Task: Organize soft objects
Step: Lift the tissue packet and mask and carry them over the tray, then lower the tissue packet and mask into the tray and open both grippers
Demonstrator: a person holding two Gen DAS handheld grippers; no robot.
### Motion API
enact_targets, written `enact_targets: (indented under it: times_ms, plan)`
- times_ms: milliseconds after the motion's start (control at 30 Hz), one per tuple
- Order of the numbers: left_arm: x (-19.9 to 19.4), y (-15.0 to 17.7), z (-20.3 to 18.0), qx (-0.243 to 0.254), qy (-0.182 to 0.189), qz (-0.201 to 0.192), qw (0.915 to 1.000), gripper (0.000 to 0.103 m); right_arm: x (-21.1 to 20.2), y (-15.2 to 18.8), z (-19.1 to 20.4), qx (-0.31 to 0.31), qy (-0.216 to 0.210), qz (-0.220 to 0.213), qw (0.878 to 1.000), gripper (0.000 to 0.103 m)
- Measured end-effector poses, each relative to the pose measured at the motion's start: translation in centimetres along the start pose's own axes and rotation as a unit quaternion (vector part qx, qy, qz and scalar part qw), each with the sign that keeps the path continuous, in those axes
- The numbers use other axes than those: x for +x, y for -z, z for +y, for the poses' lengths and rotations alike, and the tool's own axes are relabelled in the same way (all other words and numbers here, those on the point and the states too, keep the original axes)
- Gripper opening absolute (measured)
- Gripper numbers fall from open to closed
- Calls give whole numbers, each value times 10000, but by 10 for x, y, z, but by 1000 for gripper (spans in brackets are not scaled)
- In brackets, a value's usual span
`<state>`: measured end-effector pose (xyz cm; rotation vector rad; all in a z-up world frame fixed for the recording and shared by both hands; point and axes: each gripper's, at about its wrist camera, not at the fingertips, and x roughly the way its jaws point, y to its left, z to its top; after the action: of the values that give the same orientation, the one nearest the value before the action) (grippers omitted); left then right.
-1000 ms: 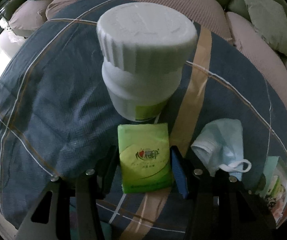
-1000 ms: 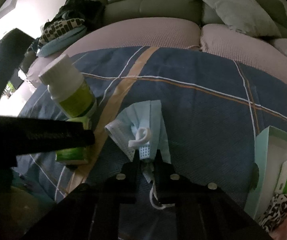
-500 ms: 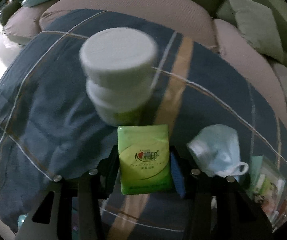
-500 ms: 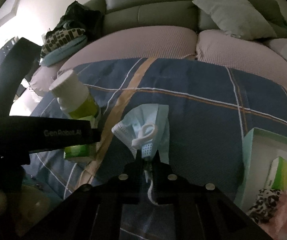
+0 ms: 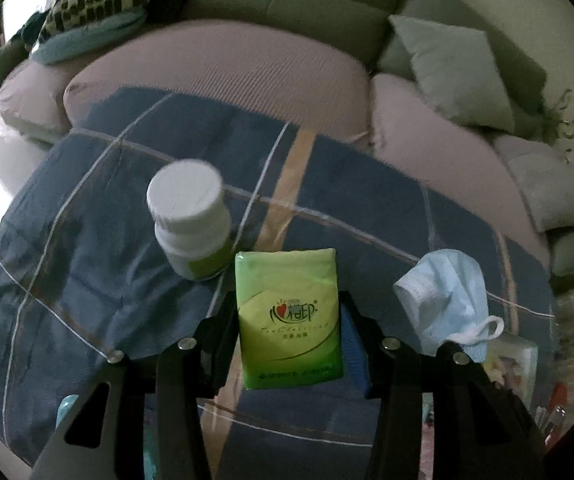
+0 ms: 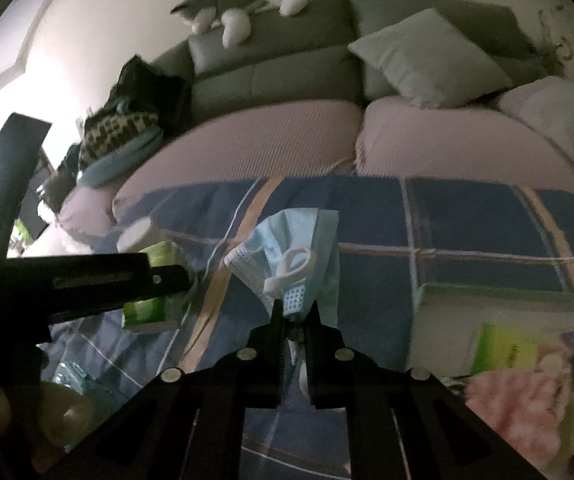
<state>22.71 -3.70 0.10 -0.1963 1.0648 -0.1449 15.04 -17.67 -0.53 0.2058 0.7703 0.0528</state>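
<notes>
Carry step: left gripper [image 5: 289, 320] clamped on tissue pack [image 5: 289, 316], right gripper [image 6: 295, 314] pinching face mask [image 6: 287, 256]; next, release both inside the box [image 6: 487, 300] at the blanket's [image 6: 467, 216] right edge.

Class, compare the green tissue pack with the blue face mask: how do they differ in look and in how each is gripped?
The tissue pack is a flat, firm green rectangle; the face mask is pale blue, crumpled and limp. The pack sits between the left hand-held gripper's half-spread jaws; the mask is pinched at its bottom edge in the right hand-held gripper, jaws nearly touching. Both are lifted off the plaid blanket.
</notes>
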Motion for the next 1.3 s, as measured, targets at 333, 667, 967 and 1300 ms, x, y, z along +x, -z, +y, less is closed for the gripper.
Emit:
enact_targets:
  times_ms: [333, 667, 967, 1300]
  plan:
    - [-39, 12, -37, 538, 393, -321, 9973, 49, -71, -9, -26, 361, 277, -652, 9968, 9]
    - [-55, 34, -77, 1074, 705, -412, 9909, 49, -129, 7, -72, 876, 891, -979, 9873, 9]
    - [-66, 56, -116, 1567, 1087, -435, 9807, 49, -167, 21, -114, 1142, 1534, -1057, 9758, 9]
    - [-41, 90, -160, 2165, 1166, 76, 9693, 49, -166, 39, -159, 1700, 1754, -422, 9688, 9]
